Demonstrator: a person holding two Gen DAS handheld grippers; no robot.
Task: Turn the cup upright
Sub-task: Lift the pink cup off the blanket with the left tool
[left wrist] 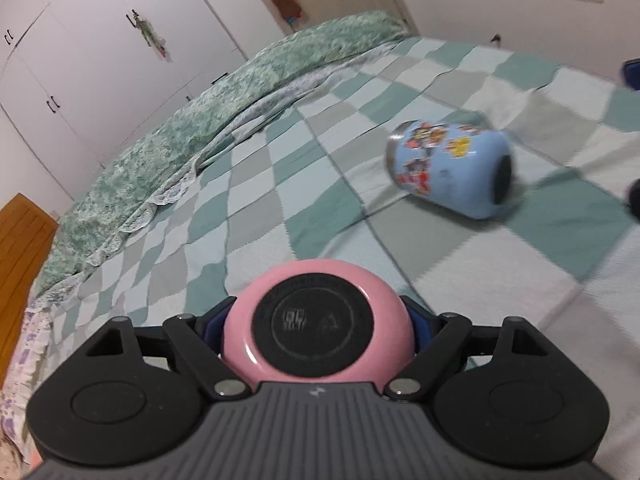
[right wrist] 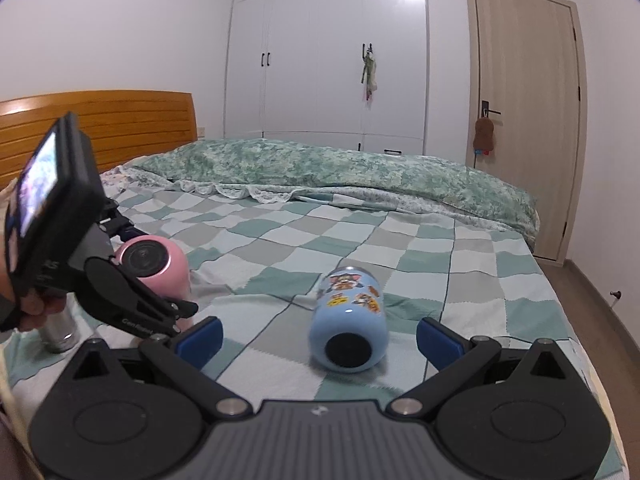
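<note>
Two cups – pink cup (left wrist: 318,324), blue cup (right wrist: 349,322) (stickered), two tools, one bed (right wrist: 280,236), one door (right wrist: 524,120)

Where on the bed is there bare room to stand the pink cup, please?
The checkered blanket lies bare between the blue cup and the green quilt, and further right toward the bed's edge. It is crowded at the near left, where the left tongs grip the pink cup over a metal cylinder, near the open right tongs.

A checked blanket (right wrist: 340,240) covers the bed, a green quilt (right wrist: 320,168) beside the white wardrobe (right wrist: 324,52); wooden headboard (right wrist: 100,128), door (right wrist: 524,120).
</note>
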